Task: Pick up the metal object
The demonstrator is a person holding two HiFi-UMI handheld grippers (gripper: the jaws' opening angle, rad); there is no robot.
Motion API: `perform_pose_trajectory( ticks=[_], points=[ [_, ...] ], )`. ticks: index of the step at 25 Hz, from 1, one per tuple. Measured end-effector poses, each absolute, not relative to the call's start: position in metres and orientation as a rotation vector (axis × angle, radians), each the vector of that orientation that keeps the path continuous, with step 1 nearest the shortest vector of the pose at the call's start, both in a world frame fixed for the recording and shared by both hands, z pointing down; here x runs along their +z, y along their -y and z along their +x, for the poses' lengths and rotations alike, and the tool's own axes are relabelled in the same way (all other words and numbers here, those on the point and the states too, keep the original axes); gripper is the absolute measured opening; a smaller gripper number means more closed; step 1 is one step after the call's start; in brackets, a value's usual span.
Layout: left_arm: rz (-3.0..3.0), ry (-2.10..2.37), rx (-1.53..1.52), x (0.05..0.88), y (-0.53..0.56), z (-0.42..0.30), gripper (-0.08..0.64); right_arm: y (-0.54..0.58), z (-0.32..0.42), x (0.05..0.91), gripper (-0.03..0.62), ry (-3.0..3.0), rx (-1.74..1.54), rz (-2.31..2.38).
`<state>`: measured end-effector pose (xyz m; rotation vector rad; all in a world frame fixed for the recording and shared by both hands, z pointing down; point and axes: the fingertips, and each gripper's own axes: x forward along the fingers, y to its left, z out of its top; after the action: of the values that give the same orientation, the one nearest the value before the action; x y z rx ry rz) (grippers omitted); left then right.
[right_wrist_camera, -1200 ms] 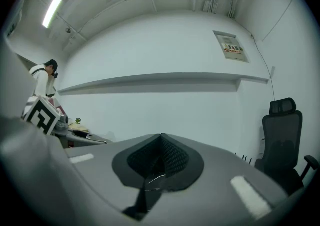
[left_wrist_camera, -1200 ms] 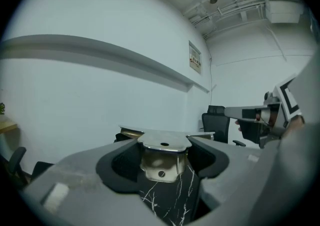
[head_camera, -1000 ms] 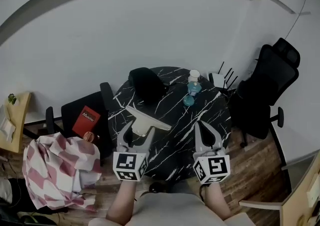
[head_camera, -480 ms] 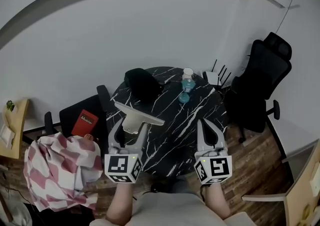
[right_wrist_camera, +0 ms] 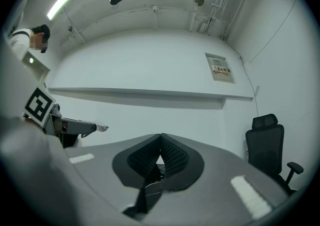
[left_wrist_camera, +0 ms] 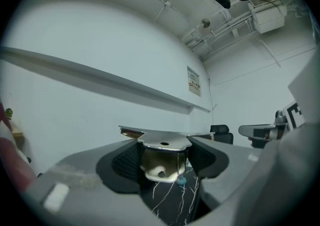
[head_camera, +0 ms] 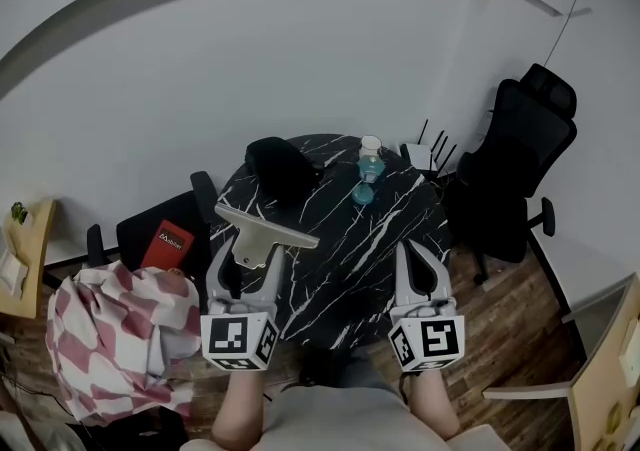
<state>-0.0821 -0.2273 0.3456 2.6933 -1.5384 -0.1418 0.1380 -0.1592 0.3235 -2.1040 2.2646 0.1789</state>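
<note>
Metal bracket [head_camera: 266,226] is pinched between the widely set jaws of the left gripper [head_camera: 248,261], held above the black marble surface [head_camera: 335,264], while the right gripper [head_camera: 414,257] is pressed together empty; the white lettering on the red book [head_camera: 171,240] is too small to read.

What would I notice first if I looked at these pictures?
Probably the shiny metal piece, pinched in the jaws of the left gripper and held above the left side of the round black table with white veins. Next comes the pink-and-white checked cloth heaped at the lower left of the head view. The right gripper is at the table's near right edge, jaws shut and empty.
</note>
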Motion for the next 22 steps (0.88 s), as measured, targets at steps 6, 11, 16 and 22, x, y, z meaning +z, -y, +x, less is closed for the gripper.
perform_pose_trajectory(
  ticks=[6, 11, 16, 22],
  points=[
    [2.690, 1.555, -0.166, 0.340, 0.221, -0.087, 0.298, 0.151, 0.134, 0.321, 0.002, -2.275, 0.205, -2.106],
    [2.688, 1.560, -0.188, 0.338, 0.216, -0.089, 0.298, 0.148, 0.135, 0.320, 0.002, -2.261, 0.209, -2.119],
    [2.687, 1.572, -0.209, 0.335, 0.212, -0.090, 0.298, 0.146, 0.137, 0.322, 0.002, -2.254, 0.197, -2.117],
    [2.678, 1.577, -0.224, 0.335, 0.209, -0.092, 0.298, 0.145, 0.136, 0.322, 0.002, -2.259, 0.191, -2.114]
  ],
)
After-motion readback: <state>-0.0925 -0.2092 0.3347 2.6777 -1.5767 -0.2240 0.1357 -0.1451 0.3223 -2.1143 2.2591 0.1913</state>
